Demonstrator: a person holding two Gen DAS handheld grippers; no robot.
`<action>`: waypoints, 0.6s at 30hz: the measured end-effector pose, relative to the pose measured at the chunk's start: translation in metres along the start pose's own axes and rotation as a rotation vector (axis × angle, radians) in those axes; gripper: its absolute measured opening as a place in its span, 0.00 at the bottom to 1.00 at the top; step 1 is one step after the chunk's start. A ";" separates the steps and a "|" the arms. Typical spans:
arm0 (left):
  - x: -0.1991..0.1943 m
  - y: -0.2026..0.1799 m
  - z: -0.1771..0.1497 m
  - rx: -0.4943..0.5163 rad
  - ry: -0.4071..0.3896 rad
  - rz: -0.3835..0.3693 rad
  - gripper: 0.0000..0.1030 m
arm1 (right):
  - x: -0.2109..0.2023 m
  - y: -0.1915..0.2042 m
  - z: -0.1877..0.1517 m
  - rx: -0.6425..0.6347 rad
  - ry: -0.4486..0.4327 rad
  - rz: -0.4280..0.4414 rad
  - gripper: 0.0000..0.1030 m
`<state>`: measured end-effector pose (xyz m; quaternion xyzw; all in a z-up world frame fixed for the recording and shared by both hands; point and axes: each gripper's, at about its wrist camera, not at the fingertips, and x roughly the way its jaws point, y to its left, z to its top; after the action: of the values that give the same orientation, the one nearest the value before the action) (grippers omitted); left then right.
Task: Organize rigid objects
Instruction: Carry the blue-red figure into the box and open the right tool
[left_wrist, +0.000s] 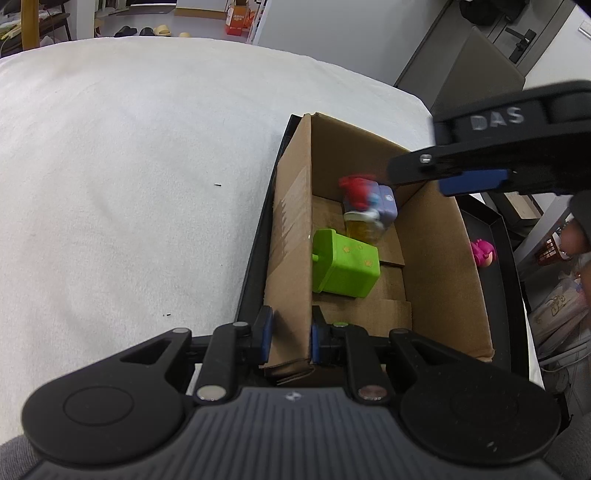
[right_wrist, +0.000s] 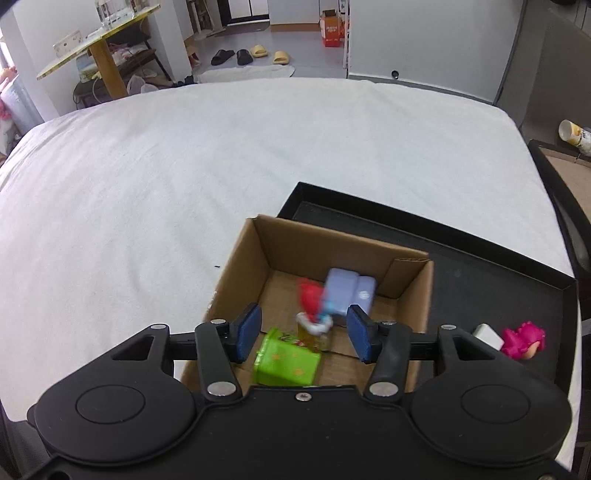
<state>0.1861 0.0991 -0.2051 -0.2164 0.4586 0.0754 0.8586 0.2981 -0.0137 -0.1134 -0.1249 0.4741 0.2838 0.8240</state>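
Now the left gripper (left_wrist: 291, 341) is clamped on the near left wall of the cardboard box (left_wrist: 291, 221), one blue pad outside the wall and one inside. That box stands in a shallow black tray (right_wrist: 480, 258) on a white cloth-covered table (right_wrist: 184, 166).

Over the box, the right gripper (right_wrist: 303, 330) hangs with its blue pads spread wide and nothing between them. From the left wrist camera it shows as a black arm with a blue pad (left_wrist: 474, 181) reaching in from the right above the far end of the box.

Inside the box lies a green toy block (left_wrist: 345, 266) with small orange marks, tipped on its side toward the near end. Just beyond it is a toy figure with a red top (right_wrist: 310, 295), a white and blue middle and a yellowish base; it is blurred, so its exact pose cannot be told. Touching or just behind that figure is a pale lavender block (right_wrist: 349, 290), close to the far wall.

Outside the box, on the tray to its right, sits a pink toy figure (right_wrist: 524, 339), with a small white block (right_wrist: 487, 336) just beside it on the left. Both are well apart from the toys in the box.
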 end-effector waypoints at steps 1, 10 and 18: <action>0.000 0.000 0.000 0.000 0.000 0.000 0.17 | -0.003 -0.004 -0.001 0.007 -0.003 -0.001 0.50; 0.001 0.001 0.001 0.000 0.004 0.003 0.17 | -0.022 -0.038 -0.018 0.056 -0.019 -0.023 0.55; 0.002 -0.001 0.001 0.004 0.006 0.010 0.17 | -0.037 -0.058 -0.038 0.068 -0.015 -0.025 0.57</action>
<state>0.1881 0.0989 -0.2061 -0.2125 0.4624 0.0782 0.8573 0.2907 -0.0910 -0.1049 -0.1005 0.4756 0.2583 0.8348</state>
